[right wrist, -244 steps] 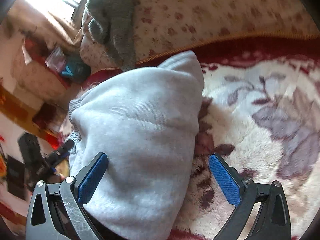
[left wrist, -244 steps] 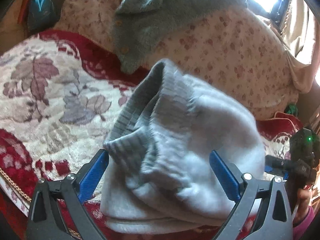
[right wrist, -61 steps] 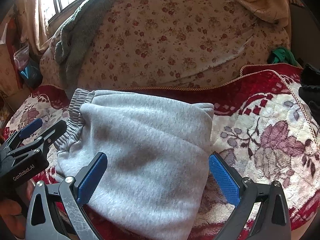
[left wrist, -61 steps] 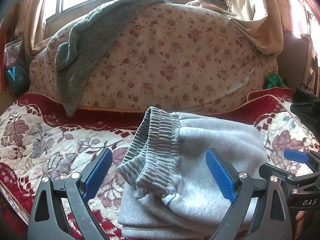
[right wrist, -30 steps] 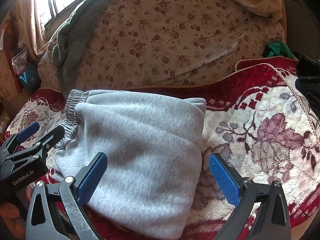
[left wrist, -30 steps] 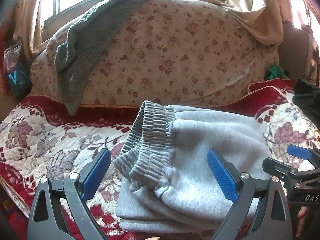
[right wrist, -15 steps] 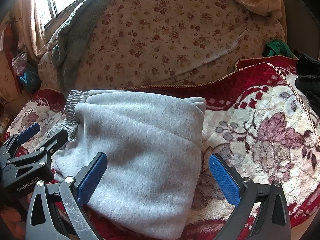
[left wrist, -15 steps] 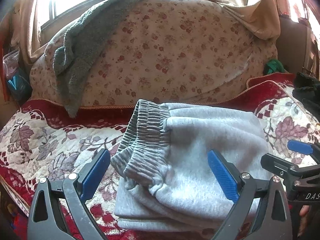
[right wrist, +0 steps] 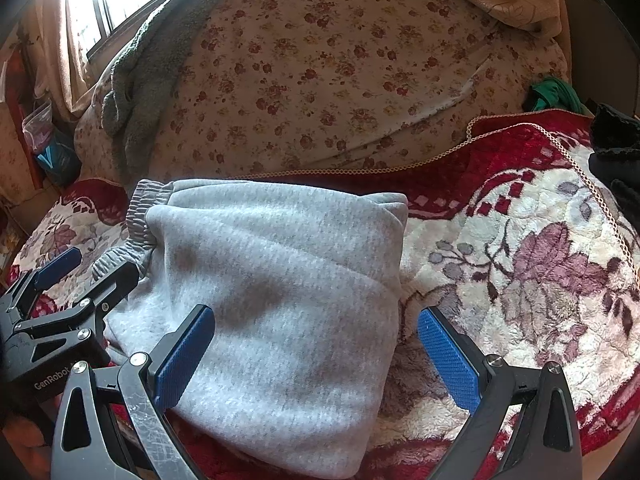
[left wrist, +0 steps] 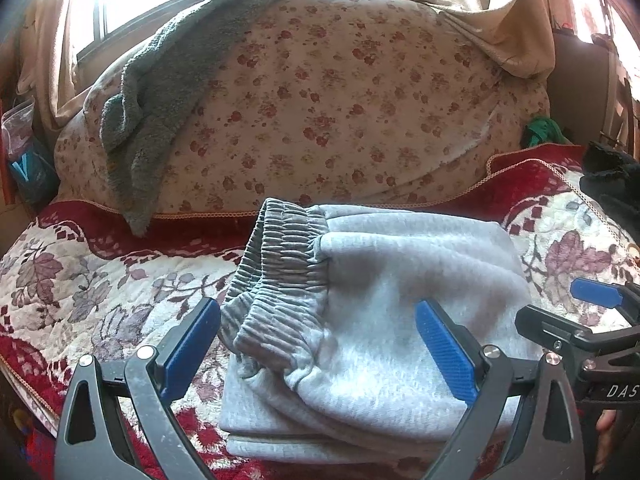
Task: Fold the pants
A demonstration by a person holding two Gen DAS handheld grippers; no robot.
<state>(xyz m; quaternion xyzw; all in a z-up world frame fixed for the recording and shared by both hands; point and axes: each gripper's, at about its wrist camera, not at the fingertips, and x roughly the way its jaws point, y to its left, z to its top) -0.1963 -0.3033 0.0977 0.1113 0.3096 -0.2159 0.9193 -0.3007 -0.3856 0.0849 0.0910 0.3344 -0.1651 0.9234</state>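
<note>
Centre of both wrist frames: the folded pants (left wrist: 384,312) lay in a thick grey stack on the red floral blanket (left wrist: 80,280). Your left gripper (left wrist: 320,344) and right gripper (right wrist: 316,348) both stood spread wide, gripping nothing. Risk, as judged: the bunched waistband (left wrist: 280,264) at frame left could catch a finger and drag the top layer open. Grey fleece (left wrist: 168,92) hung upper left over the floral cushion (left wrist: 340,112), well apart; nothing obstructed.
</note>
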